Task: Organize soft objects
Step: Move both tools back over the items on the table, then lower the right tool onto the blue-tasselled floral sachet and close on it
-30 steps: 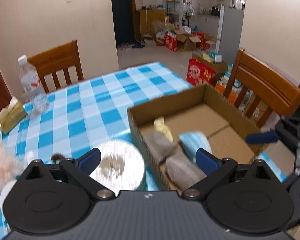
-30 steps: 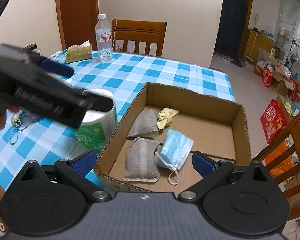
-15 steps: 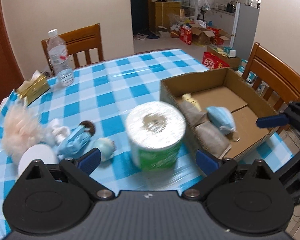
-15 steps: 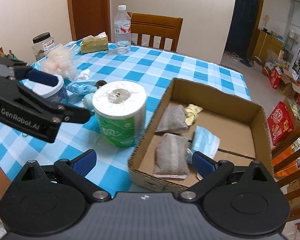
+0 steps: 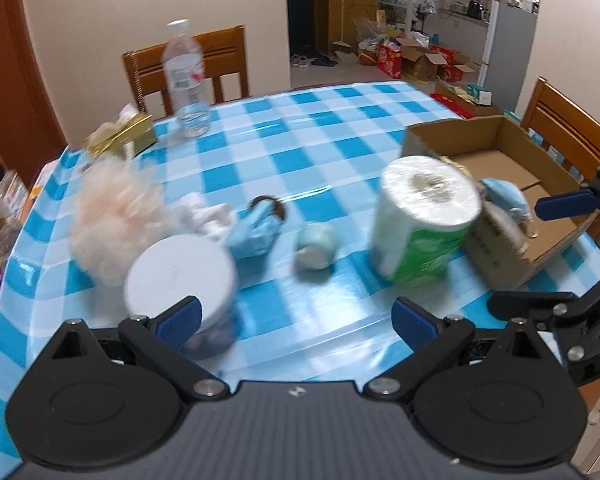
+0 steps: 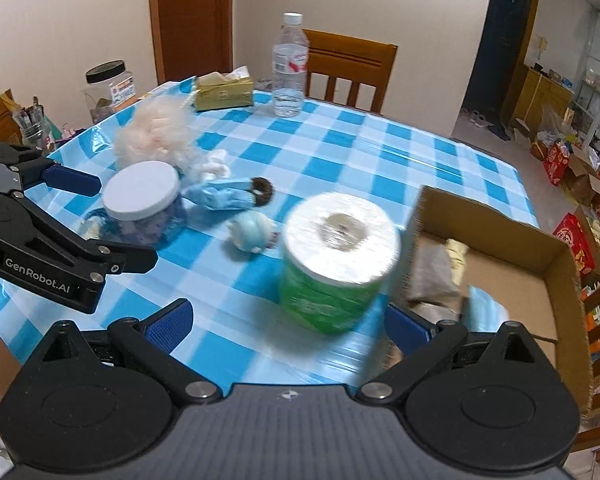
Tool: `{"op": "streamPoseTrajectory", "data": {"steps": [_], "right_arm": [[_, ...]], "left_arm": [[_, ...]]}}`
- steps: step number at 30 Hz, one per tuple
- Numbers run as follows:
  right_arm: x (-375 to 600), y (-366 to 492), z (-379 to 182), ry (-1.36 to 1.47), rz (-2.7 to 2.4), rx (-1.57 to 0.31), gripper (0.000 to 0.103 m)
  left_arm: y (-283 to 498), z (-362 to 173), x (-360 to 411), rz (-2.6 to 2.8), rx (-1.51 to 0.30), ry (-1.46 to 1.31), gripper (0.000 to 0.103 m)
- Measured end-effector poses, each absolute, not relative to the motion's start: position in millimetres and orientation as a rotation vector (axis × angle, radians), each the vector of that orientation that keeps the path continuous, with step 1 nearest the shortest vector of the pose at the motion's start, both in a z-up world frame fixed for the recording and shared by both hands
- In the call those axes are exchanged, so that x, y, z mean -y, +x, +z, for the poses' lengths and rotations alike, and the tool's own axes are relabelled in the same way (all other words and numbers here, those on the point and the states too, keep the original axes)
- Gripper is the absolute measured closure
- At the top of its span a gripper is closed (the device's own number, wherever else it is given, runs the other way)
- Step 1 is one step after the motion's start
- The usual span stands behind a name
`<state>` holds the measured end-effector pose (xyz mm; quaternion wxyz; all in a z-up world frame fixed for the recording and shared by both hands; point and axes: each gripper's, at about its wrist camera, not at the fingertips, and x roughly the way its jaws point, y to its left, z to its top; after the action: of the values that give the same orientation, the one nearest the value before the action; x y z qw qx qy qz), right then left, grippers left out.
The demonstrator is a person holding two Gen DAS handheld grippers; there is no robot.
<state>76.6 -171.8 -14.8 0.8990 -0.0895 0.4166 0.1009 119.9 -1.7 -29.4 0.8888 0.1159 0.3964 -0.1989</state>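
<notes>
Both views have swung away from the cardboard box (image 6: 556, 256) toward the cluttered side of the desk (image 5: 300, 128) compared with a second ago, so the box now sits at the right edge and the loose items fill the middle. The left tool (image 5: 296, 320) hangs above the near edge of the desk with its blue-padded fingers (image 5: 180, 318) spread wide apart, gripping nothing. The right tool (image 6: 286, 322) is likewise spread wide and empty, low over the desk in front of the toilet paper roll (image 6: 336, 256).

The roll stands upright in its green wrapper just beside the box's near wall. Inside the box lie grey pouches (image 6: 432, 268), a yellowish piece (image 6: 458, 252) and a blue face mask (image 5: 504, 196). Left of the roll, on the blue checked cloth, rest a small pale-blue round soft toy (image 6: 250, 232), a blue crumpled cloth (image 6: 224, 196) with a dark brown tuft (image 6: 262, 190) at its end, a white wad (image 6: 216, 164) and a fluffy pinkish puff (image 6: 152, 132). A clear jar with a white lid (image 6: 142, 196) stands just in front of the puff. At the far side are a water bottle (image 6: 288, 68) and a gold tissue pack (image 6: 224, 92). Much of the scene is motion-blurred.
</notes>
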Motion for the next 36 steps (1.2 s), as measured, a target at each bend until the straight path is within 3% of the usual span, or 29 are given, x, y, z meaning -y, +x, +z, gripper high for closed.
{"op": "streamPoseTrajectory", "data": {"steps": [13, 36], "right_arm": [[95.1, 93.7, -16.7, -0.23, 0.281, -0.893, 0.0], [63.7, 140.6, -60.7, -0.349, 0.607, -0.916, 0.0]], "left_arm": [[138.3, -50.8, -85.7, -0.339, -0.892, 0.149, 0.002], [129.4, -68.0, -117.3, -0.027, -1.001, 0.092, 0.002]]}}
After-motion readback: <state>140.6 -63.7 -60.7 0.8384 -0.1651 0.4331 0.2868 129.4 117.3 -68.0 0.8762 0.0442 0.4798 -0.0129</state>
